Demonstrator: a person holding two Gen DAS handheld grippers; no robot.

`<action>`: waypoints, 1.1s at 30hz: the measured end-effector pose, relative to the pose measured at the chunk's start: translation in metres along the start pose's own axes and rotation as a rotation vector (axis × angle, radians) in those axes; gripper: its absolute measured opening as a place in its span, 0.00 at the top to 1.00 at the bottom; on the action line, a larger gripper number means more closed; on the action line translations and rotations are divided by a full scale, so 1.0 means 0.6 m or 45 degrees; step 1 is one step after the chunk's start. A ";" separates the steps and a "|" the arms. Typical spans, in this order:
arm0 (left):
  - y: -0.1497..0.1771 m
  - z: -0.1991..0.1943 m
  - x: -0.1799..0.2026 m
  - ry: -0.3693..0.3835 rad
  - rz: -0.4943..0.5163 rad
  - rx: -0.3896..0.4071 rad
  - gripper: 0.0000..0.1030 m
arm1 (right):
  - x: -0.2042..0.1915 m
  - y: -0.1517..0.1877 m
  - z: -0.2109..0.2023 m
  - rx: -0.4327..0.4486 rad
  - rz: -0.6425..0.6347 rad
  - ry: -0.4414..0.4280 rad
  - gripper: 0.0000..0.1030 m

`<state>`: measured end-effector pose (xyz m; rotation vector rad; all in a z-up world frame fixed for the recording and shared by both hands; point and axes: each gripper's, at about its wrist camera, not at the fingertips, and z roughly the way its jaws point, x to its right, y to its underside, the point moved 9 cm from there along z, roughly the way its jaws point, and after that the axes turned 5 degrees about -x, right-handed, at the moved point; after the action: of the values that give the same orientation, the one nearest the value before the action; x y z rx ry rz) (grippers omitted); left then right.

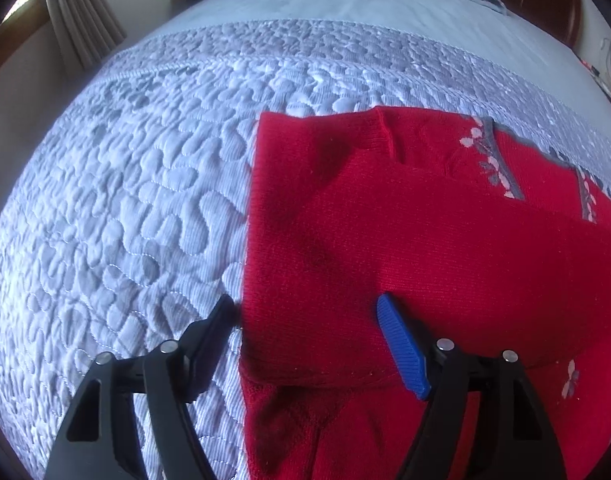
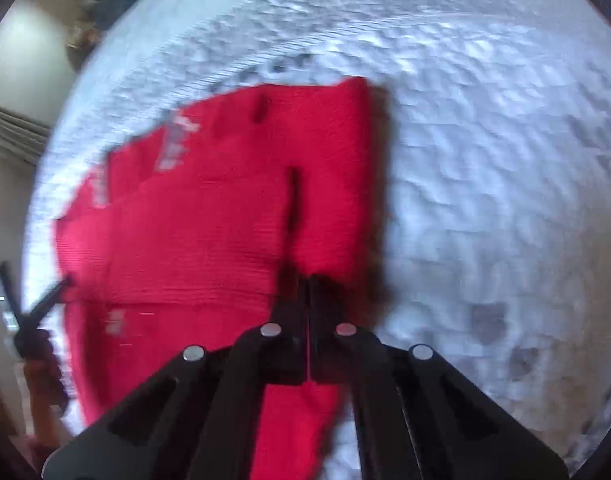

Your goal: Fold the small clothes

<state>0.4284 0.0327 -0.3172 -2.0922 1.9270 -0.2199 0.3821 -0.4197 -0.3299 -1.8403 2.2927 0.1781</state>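
Black linkage arms of your left gripper (image 1: pixel 305 312) fill the near edge of the left wrist view, jaws spread wide. Its left finger (image 1: pixel 213 332) sits over the pale blue quilted bedspread (image 1: pixel 125 220), just off the garment's left edge. Its blue ribbed pad (image 1: pixel 401 348) on the right finger hovers over the cloth. Nothing is pinched between them; whether the tips touch the fabric you cannot tell.

Your task piece, a red knitted sweater with grey-and-pink floral bands (image 1: pixel 405 220), lies flat on the bedspread, partly folded. A folded-over panel lies on top, its near fold edge running left to right just ahead of the gripper. More red knit shows beneath it at the near edge. The left side edge runs straight, near to far. The floral bands sit toward the far right, slanting. A short raised seam stands near the far edge. As far as it shows here, the long axis runs left to right, with the right end out of view.

From your right wrist view, blurred, your right gripper (image 2: pixel 307 280) has its jaws pressed together, right at the red knit; whether fabric is caught between the tips you cannot tell. The sweater (image 2: pixel 205 220) spreads left from there, its right edge running near to far. Bedspread (image 2: pixel 485 180) fills the right side. A dark finger of the left gripper (image 2: pixel 49 300) shows at the sweater's left edge.

Curtains (image 1: pixel 81 20) hang far left, beyond the bed.
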 end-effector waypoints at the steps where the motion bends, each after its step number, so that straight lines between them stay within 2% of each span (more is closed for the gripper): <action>1: 0.000 0.002 -0.002 0.003 -0.010 -0.002 0.24 | 0.001 0.000 -0.001 0.019 0.010 -0.032 1.00; 4: 0.005 -0.007 -0.005 0.032 -0.025 -0.016 0.24 | 0.004 0.010 -0.026 0.079 0.050 -0.131 1.00; 5: 0.011 -0.013 -0.007 0.049 -0.028 -0.031 0.24 | 0.004 0.020 -0.037 0.086 0.051 -0.156 0.96; 8: 0.051 -0.048 -0.011 0.100 0.032 -0.058 0.25 | -0.001 0.086 -0.068 0.081 -0.026 -0.139 0.92; 9: 0.081 -0.066 -0.016 0.094 0.086 -0.064 0.25 | -0.007 0.123 -0.080 0.071 -0.070 -0.140 0.84; 12: 0.160 -0.106 -0.036 0.109 0.196 -0.076 0.21 | -0.018 0.242 -0.109 0.034 -0.155 -0.162 0.72; 15: 0.260 -0.138 -0.077 0.083 0.271 -0.112 0.20 | -0.024 0.353 -0.116 -0.032 -0.199 -0.171 0.71; 18: 0.352 -0.163 -0.107 0.121 0.283 -0.170 0.20 | -0.023 0.456 -0.113 -0.105 -0.218 -0.164 0.71; 21: 0.419 -0.185 -0.116 0.132 0.310 -0.180 0.20 | -0.022 0.525 -0.113 -0.128 -0.234 -0.118 0.69; 24: 0.465 -0.198 -0.110 0.160 0.321 -0.178 0.20 | -0.018 0.567 -0.121 -0.145 -0.187 -0.178 0.68; 27: 0.489 -0.200 -0.107 0.193 0.281 -0.195 0.19 | -0.020 0.582 -0.120 -0.137 -0.176 -0.175 0.62; 33: 0.519 -0.206 -0.098 0.202 0.261 -0.201 0.19 | -0.020 0.602 -0.102 -0.158 -0.170 -0.150 0.62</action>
<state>0.0899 0.0576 -0.2924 -2.0051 2.3046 -0.2013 0.0279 -0.3423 -0.2782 -1.9779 2.1153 0.4052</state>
